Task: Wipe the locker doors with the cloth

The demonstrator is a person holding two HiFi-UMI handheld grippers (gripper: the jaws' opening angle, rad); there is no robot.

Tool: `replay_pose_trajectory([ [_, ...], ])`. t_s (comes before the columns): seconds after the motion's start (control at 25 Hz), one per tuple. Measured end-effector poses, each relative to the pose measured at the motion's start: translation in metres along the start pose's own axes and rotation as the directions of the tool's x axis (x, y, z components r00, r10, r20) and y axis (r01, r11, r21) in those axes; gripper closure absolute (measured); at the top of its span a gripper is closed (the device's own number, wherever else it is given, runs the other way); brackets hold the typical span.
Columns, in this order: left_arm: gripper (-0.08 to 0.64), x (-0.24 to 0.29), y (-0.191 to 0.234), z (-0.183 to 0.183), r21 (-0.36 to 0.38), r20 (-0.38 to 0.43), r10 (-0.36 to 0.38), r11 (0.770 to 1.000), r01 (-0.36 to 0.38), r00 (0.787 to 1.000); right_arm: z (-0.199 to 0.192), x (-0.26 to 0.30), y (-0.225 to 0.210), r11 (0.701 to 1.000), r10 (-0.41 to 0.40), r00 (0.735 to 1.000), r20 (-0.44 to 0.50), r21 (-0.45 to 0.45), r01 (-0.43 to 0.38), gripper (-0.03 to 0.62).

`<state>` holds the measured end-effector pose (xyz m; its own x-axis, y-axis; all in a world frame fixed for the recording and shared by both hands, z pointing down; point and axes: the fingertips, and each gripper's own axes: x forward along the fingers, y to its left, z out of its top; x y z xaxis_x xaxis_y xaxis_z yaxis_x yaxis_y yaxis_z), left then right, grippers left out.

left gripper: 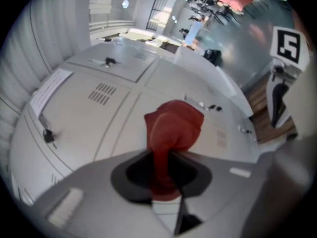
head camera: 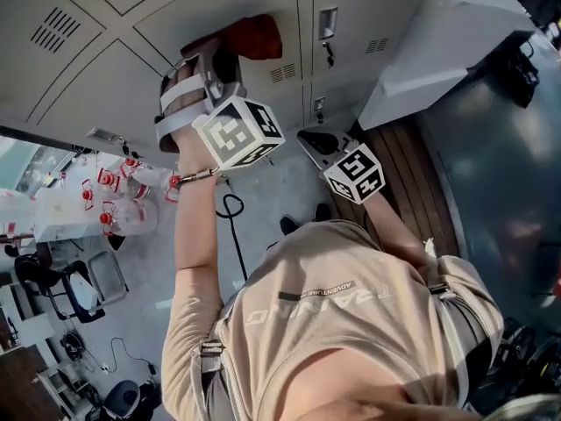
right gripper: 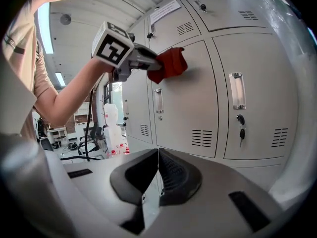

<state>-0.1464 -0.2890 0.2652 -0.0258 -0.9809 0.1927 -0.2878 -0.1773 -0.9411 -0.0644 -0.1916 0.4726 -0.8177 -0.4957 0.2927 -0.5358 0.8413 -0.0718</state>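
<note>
My left tongs [left gripper: 166, 160] are clenched on the red cloth [left gripper: 174, 125], which runs lengthwise toward 12 o'clock against the locker door [right gripper: 193, 98], while my right tongs [right gripper: 157, 170], pressed together on nothing, hang well apart with the cloth near their 12 o'clock.

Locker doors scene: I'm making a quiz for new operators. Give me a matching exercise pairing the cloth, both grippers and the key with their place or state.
Column A
1. cloth
2. right gripper
3. key
4. left gripper

Column B
a. shut, nothing between the jaws
b. hangs on a locker door
c. red, held up at a locker door
d. clamped on the cloth

Pairs: 1-c, 2-a, 3-b, 4-d
</note>
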Motion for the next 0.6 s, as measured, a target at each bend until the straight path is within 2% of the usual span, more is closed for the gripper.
replay_pose_trajectory([
  [0.16,0.480,0.003,0.052,0.016,0.014,-0.001,0.091,0.996,-0.091,0.996,0.005,-0.005,-0.002,1.000,-0.005,1.000,0.017,-0.005,0.005,0.577],
  [0.32,0.480,0.007,0.082,0.018,0.015,-0.027,0.150,0.989,-0.149,0.988,0.004,-0.011,-0.009,1.000,-0.013,1.000,0.015,-0.004,0.013,0.577],
  [0.48,0.480,0.027,0.084,0.013,-0.018,-0.063,0.151,0.988,-0.152,0.987,0.001,-0.016,-0.015,1.000,-0.024,1.000,0.010,0.005,0.024,0.577],
  [0.6,0.480,0.037,0.072,0.012,-0.008,-0.070,0.154,0.988,-0.155,0.986,-0.002,-0.018,-0.016,1.000,-0.025,1.000,0.000,0.010,0.025,0.577],
])
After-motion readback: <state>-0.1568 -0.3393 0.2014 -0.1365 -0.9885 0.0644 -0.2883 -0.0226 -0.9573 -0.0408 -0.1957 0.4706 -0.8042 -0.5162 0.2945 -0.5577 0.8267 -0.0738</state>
